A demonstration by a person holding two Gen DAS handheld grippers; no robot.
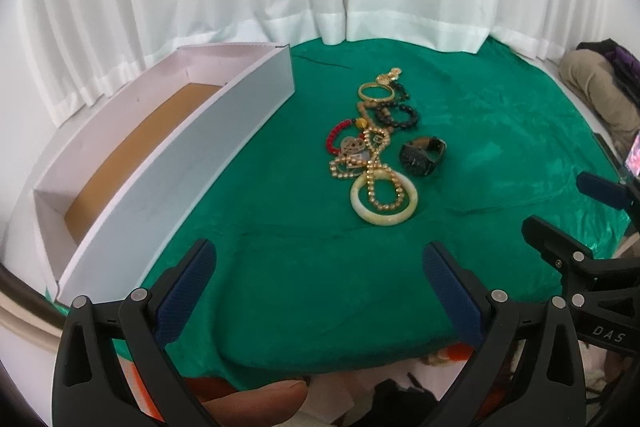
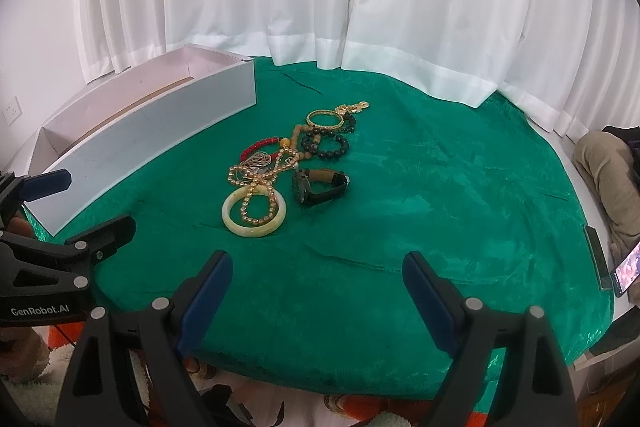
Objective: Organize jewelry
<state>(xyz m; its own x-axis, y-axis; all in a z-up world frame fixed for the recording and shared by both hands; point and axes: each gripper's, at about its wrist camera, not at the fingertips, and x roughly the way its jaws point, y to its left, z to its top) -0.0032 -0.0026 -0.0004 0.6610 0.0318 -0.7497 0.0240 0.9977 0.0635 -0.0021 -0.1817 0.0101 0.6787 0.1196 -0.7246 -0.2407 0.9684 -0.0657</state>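
Both hand-held grippers wide open, holding nothing, above the near edge.
Jewelry pile (image 1: 374, 143) mid green surface (image 1: 280, 287): jade bangle (image 1: 385, 201) nearest me, watch (image 1: 423, 155) beside it; white box (image 1: 160, 163) left, looks empty.

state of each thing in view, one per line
left gripper: open, holding nothing
right gripper: open, holding nothing
white box: open-topped, nothing visible inside
jade bangle: flat on the green cloth, gold bead necklace draped across it
black watch: on its side, strap looped
black bead bracelet: on the cloth, in the pile
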